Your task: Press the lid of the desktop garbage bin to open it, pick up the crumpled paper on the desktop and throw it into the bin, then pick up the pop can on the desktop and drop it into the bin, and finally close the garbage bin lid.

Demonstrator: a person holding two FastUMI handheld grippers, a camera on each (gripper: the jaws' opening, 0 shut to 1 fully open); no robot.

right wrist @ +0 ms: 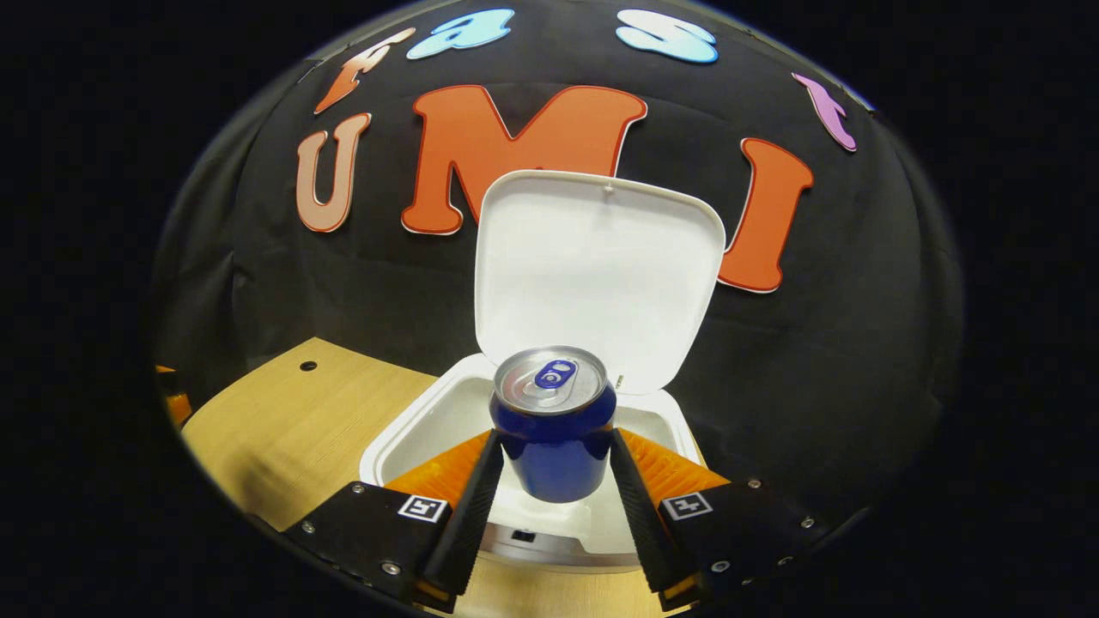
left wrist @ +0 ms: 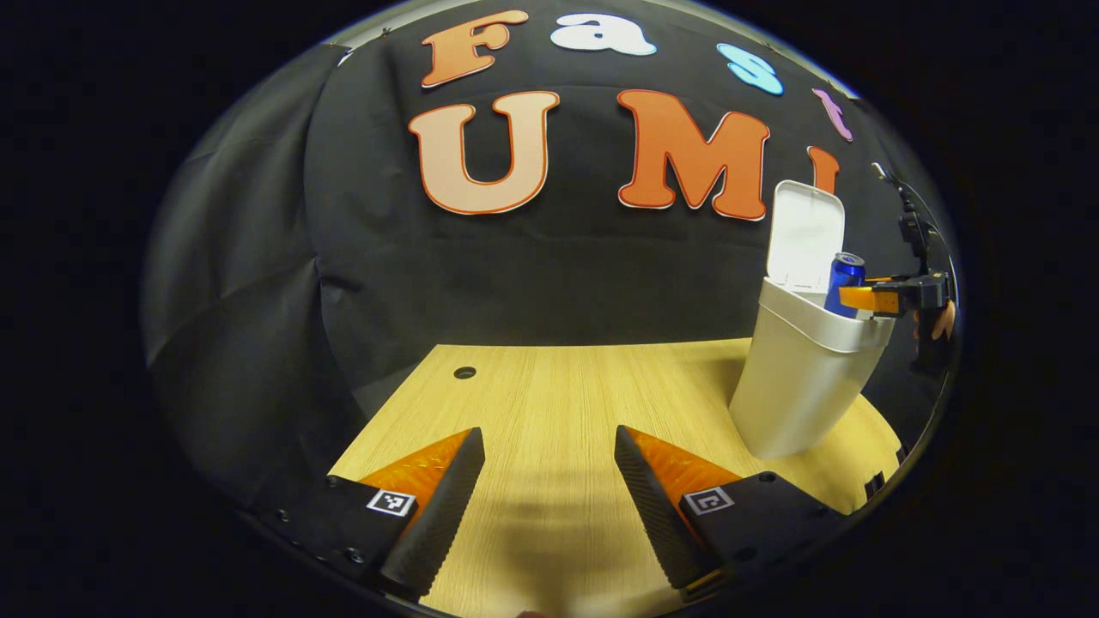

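In the right gripper view, a blue pop can (right wrist: 554,429) with a silver top stands upright between both fingers of my right gripper (right wrist: 551,468), which is shut on it. The can hangs over the mouth of the white desktop bin (right wrist: 412,433), whose lid (right wrist: 597,266) stands up and open behind it. In the left gripper view, the same bin (left wrist: 803,378) stands at the right of the table with its lid (left wrist: 803,232) raised, the can (left wrist: 844,283) above its rim, held by the right gripper (left wrist: 859,299). My left gripper (left wrist: 545,476) is open low over the wooden table, holding nothing.
The light wooden table (left wrist: 549,386) has a small round hole (left wrist: 464,372) near its back left. Black cloth walls close the booth behind and at the sides. A hand (left wrist: 943,319) holds the right gripper beside the bin.
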